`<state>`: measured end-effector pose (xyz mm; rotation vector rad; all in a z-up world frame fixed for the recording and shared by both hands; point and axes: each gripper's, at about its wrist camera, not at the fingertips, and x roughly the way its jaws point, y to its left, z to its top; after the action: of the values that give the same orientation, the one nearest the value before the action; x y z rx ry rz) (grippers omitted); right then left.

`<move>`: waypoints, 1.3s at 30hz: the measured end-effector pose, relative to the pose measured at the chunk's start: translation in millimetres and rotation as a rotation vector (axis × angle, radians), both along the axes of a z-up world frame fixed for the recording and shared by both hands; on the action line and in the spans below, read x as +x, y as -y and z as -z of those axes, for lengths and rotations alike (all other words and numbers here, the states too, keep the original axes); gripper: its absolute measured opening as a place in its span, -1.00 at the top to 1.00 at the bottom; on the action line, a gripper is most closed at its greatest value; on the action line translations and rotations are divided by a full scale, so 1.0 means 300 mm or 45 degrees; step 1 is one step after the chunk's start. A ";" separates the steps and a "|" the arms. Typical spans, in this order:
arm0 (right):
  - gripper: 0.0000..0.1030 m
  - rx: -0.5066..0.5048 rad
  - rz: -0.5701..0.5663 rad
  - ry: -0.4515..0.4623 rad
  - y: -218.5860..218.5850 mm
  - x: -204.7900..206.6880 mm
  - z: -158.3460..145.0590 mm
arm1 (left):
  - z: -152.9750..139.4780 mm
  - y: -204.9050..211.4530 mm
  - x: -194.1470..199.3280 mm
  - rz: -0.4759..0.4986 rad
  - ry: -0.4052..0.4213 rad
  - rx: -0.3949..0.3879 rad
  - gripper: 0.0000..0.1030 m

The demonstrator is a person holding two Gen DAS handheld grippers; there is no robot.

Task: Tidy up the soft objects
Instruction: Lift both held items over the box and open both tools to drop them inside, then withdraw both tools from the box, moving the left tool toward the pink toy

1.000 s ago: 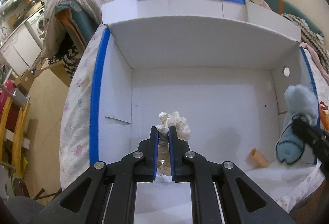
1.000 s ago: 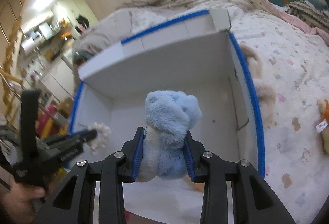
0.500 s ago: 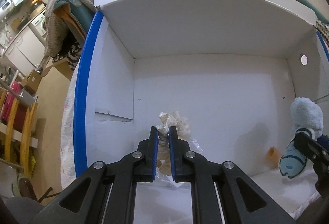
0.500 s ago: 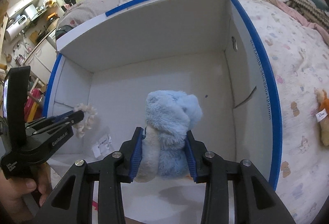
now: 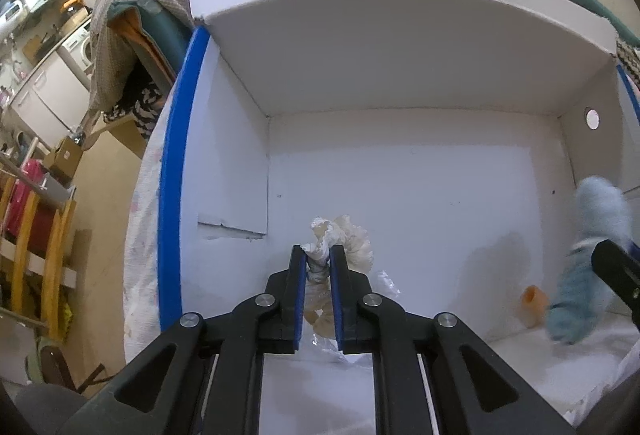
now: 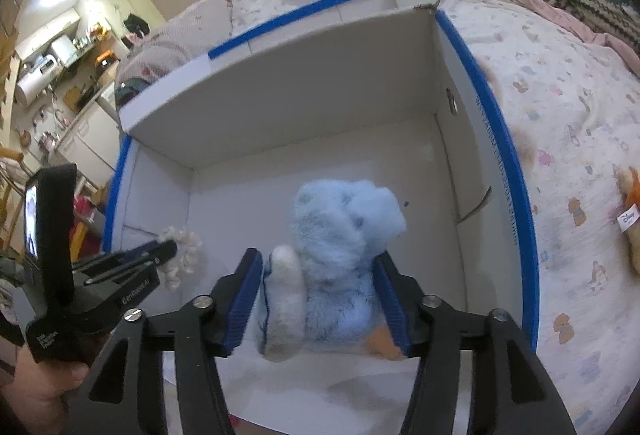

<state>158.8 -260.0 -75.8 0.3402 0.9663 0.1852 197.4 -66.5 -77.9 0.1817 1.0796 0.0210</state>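
Box: a large white cardboard box [image 5: 400, 195] edged in blue tape, set on a patterned bedspread [image 6: 568, 123] — both grippers are aimed down into it.
Left gripper [image 5: 318, 263]: narrow; its jaws are just starting to open, with the neck of a cream frilly fabric bundle [image 5: 344, 235] still pinched between the pads, low over the box floor at the left.
Right gripper [image 6: 316, 275]: jaws are opening; a gap is seen at the left pad, while the right pad looks still brushed by fur.
Blue toy: a fluffy pale-blue plush toy [image 6: 340, 235] with a white patch, standing upright between the right jaws — long axis along the fingers, over the right part of the floor.
Key relation: each item lies straight below its own gripper, well apart from the other, so a release is judged to land both inside the box.
Outside: an orange-and-tan plush [image 6: 630, 211] remains on the bedspread, nearest the right hand.
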 end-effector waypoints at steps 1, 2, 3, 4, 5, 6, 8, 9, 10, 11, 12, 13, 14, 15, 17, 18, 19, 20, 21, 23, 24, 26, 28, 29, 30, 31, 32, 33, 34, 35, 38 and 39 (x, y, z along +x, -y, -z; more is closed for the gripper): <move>-0.29 0.010 0.005 0.011 0.003 -0.001 -0.005 | -0.005 0.000 0.000 0.003 0.005 0.002 0.69; -0.32 0.026 0.007 0.025 0.007 -0.003 -0.012 | -0.010 0.000 -0.003 0.006 0.008 0.001 0.68; -0.38 0.040 0.008 0.037 0.009 -0.002 -0.019 | -0.015 -0.002 -0.003 0.009 0.009 -0.007 0.66; -0.42 0.050 0.011 0.050 0.011 -0.004 -0.025 | -0.021 -0.003 -0.003 0.013 0.010 -0.017 0.63; -0.45 0.060 0.013 0.065 0.011 -0.006 -0.033 | -0.026 -0.006 -0.005 0.014 0.014 -0.021 0.59; -0.51 0.070 0.014 0.080 0.014 -0.009 -0.039 | -0.032 -0.006 -0.006 0.014 0.020 -0.020 0.49; -0.61 0.086 0.014 0.108 0.015 -0.014 -0.052 | -0.048 -0.009 -0.011 0.010 0.039 -0.017 0.27; -0.70 0.090 0.016 0.121 0.017 -0.016 -0.058 | -0.056 -0.010 -0.014 0.007 0.052 -0.014 0.07; -0.79 0.095 0.019 0.135 0.019 -0.020 -0.065 | -0.065 -0.009 -0.020 0.006 0.063 -0.012 -0.10; -0.83 0.098 0.022 0.147 0.020 -0.022 -0.071 | -0.076 -0.009 -0.025 0.009 0.080 -0.009 -0.15; -0.90 0.100 0.029 0.162 0.023 -0.026 -0.079 | -0.082 -0.001 -0.031 0.013 0.088 -0.004 -0.22; -0.93 0.105 0.036 0.178 0.027 -0.031 -0.086 | -0.091 0.004 -0.036 0.018 0.097 0.001 -0.26; -0.93 0.111 0.040 0.192 0.032 -0.032 -0.093 | -0.098 0.006 -0.040 0.023 0.101 0.003 -0.27; -0.93 0.114 0.044 0.203 0.036 -0.035 -0.098 | -0.103 0.007 -0.041 0.026 0.101 0.005 -0.29; -0.93 0.107 0.050 0.207 0.043 -0.039 -0.100 | -0.110 0.006 -0.041 0.022 0.103 0.008 -0.30; -0.93 0.107 0.052 0.202 0.044 -0.040 -0.099 | -0.113 0.005 -0.041 0.019 0.105 0.009 -0.30; -0.93 0.111 0.055 0.196 0.045 -0.041 -0.098 | -0.116 0.004 -0.044 0.020 0.107 0.007 -0.30; -0.93 0.119 0.058 0.196 0.048 -0.043 -0.098 | -0.120 0.000 -0.047 0.018 0.108 0.004 -0.30; -0.93 0.124 0.062 0.201 0.050 -0.047 -0.101 | -0.122 -0.001 -0.049 0.017 0.109 0.002 -0.30; -0.93 0.117 0.063 0.209 0.050 -0.053 -0.106 | -0.129 -0.005 -0.057 0.013 0.114 -0.001 -0.30; -0.93 0.112 0.064 0.211 0.051 -0.057 -0.107 | -0.136 -0.010 -0.063 0.012 0.118 -0.005 -0.30; -0.93 0.107 0.065 0.206 0.052 -0.063 -0.108 | -0.143 -0.021 -0.073 0.007 0.128 -0.008 -0.30; -0.93 0.103 0.068 0.202 0.055 -0.070 -0.107 | -0.158 -0.036 -0.089 0.003 0.142 -0.016 -0.30; -0.93 0.096 0.072 0.202 0.055 -0.075 -0.108 | -0.164 -0.044 -0.097 0.001 0.148 -0.019 -0.30; -0.93 0.089 0.075 0.200 0.056 -0.082 -0.109 | -0.170 -0.050 -0.102 0.000 0.152 -0.022 -0.30; -0.93 0.084 0.078 0.199 0.056 -0.090 -0.109 | -0.176 -0.058 -0.109 -0.001 0.154 -0.029 -0.30; -0.93 0.081 0.080 0.196 0.055 -0.097 -0.109 | -0.182 -0.067 -0.119 -0.001 0.154 -0.039 -0.30; -0.93 0.077 0.079 0.192 0.053 -0.106 -0.110 | -0.186 -0.076 -0.129 -0.002 0.154 -0.049 -0.30; -0.93 0.073 0.079 0.190 0.052 -0.116 -0.112 | -0.190 -0.083 -0.139 -0.004 0.154 -0.055 -0.30; -0.93 0.069 0.078 0.191 0.051 -0.123 -0.114 | -0.194 -0.092 -0.149 -0.006 0.154 -0.063 -0.30; -0.93 0.041 0.068 0.198 0.041 -0.152 -0.127 | -0.204 -0.119 -0.181 -0.011 0.159 -0.091 -0.30; -0.93 0.028 0.062 0.201 0.035 -0.161 -0.132 | -0.208 -0.132 -0.197 -0.014 0.161 -0.098 -0.30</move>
<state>110.5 -270.6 -36.3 0.3638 0.7995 0.1758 138.4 -26.8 -15.5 0.1034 0.9540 0.0006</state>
